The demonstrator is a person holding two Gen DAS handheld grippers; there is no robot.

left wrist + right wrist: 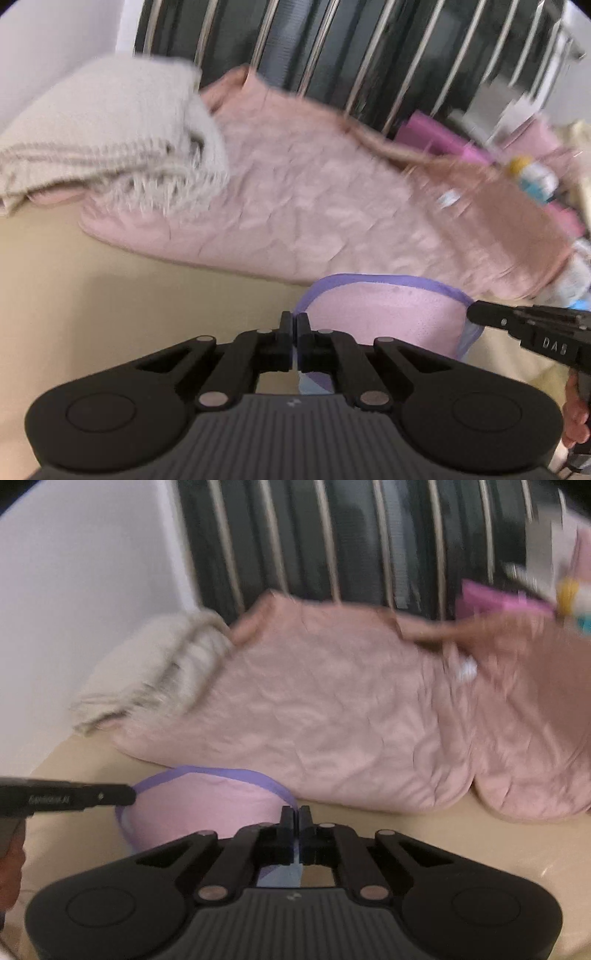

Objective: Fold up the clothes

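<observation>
Left claw (294, 332): closed, its jaws pinching the purple-trimmed edge of the pink garment (388, 314) at that piece's left end.
Right claw (296, 825): closed as well, clamped on the purple trim at the opposite end; in the left wrist view it enters from the right edge (476, 314).
Pink garment: small, mesh-like, bound in purple; it sits stretched between the two claws just above the cream worktop (129, 295), near the front.
Long axis: runs side to side from one claw to the other, with the trimmed edge arching upward and away from the cameras.
Hidden or cut off: the garment's lower part drops behind both claw bodies, so its full shape cannot be made out; a pale blue patch shows under the jaws.
Hard to make out: both views are blurred; the small items at far right are smeared.
Behind: a pink quilted cover (314, 206) lies crumpled, and a cream knitted blanket (110, 140) rests on its left end.
Person: part of a hand (576, 413) shows at the frame edge.
</observation>
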